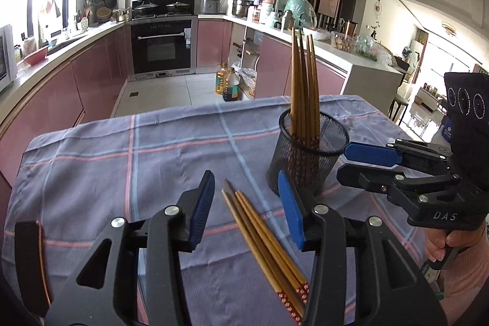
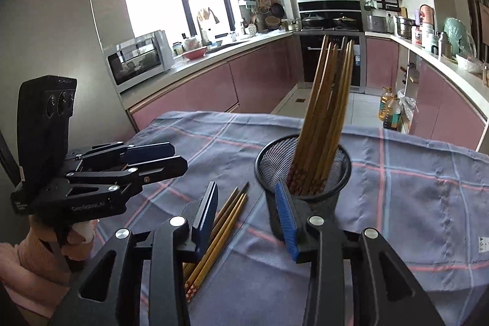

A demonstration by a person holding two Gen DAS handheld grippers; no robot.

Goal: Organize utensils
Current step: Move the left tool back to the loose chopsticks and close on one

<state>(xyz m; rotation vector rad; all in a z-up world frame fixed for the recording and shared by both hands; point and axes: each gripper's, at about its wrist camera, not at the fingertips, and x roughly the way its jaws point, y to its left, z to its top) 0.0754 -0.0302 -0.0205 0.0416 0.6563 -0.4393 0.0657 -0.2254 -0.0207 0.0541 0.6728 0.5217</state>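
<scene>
1. Looking along your left gripper, you see its jaws standing apart with nothing held. The loose chopsticks lie flat on the cloth between them, tips pointing away from you.
2. Your right gripper has its jaws apart and empty too. The same chopsticks sit by its left finger, and the mesh cup is just past its right finger.
3. The sticks look light, stiff and smooth, so I think they could slip or roll. Pinch them near the middle, all together.
4. More chopsticks stand in the cup, leaning.
5. The checked cloth looks soft and may bunch.
</scene>
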